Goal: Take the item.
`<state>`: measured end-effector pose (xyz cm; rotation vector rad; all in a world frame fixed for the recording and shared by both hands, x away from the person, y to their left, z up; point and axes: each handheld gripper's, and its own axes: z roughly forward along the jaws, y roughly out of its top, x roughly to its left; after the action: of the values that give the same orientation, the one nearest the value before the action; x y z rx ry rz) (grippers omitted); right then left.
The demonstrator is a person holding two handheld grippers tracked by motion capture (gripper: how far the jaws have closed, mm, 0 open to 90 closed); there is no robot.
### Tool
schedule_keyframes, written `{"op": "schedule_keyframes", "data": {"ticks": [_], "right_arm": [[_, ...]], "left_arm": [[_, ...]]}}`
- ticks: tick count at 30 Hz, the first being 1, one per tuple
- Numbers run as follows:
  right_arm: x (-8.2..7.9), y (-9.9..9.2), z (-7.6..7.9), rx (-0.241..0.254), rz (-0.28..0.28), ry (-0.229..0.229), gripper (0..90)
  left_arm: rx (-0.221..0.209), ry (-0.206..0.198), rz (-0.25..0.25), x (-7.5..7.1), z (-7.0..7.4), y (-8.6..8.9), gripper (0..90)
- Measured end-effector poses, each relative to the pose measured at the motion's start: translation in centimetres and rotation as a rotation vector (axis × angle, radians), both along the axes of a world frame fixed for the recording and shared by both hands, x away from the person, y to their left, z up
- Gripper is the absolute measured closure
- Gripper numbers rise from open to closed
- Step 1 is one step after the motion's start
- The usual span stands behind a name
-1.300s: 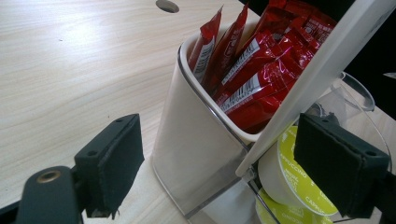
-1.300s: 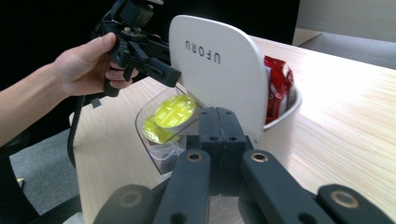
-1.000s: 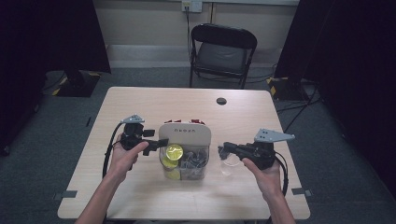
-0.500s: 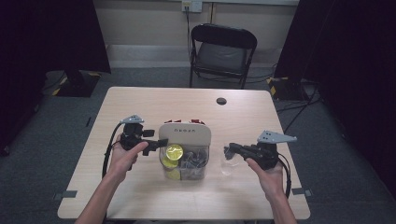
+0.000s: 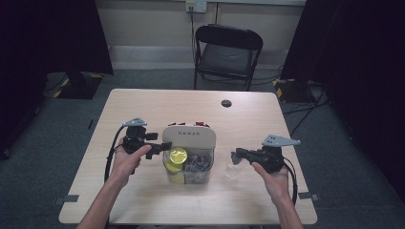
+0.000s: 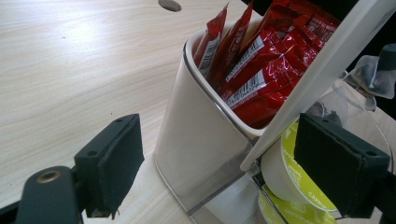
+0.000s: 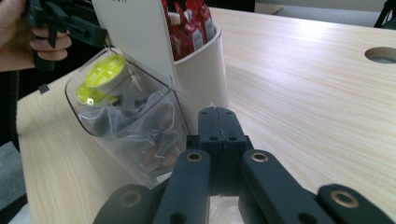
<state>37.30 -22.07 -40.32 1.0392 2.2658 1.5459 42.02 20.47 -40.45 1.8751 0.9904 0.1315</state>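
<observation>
Jaws of your right gripper are pressed together on a clear plastic bag, just right of the organiser at the tabletop's middle. Your left gripper stands wide beside its yellow-lidded pods and red sachets.

Probably a recording studio or lab: black curtains, lone table, folding chair.

Light wood desk with round cable hole. Black folding chair behind it, near pale wall. Grey carpet floor. Dark curtains both sides.
</observation>
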Motion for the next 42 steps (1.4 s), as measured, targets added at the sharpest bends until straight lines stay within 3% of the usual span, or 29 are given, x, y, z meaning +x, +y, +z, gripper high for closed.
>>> {"op": "schedule_keyframes", "data": {"ticks": [3, 13, 29, 42], "right_arm": [[0.1, 0.2, -0.3, -0.028, 0.002, 0.004, 90.0], [0.2, 0.3, -0.8, -0.047, -0.005, 0.01, 90.0], [0.1, 0.1, -0.7, -0.044, -0.029, 0.001, 73.7], [-1.1, -1.0, -0.6, -0.019, -0.076, -0.003, 61.7]], "left_arm": [[0.0, 0.001, 0.001, 0.0, 0.0, 0.0, 15.4], [0.001, 0.002, 0.001, 0.0, 0.0, 0.1, 15.4], [-0.002, 0.007, 0.004, 0.0, -0.1, 0.1, 15.4], [-0.008, 0.007, 0.0, 0.0, 0.0, 0.3, 15.3]]}}
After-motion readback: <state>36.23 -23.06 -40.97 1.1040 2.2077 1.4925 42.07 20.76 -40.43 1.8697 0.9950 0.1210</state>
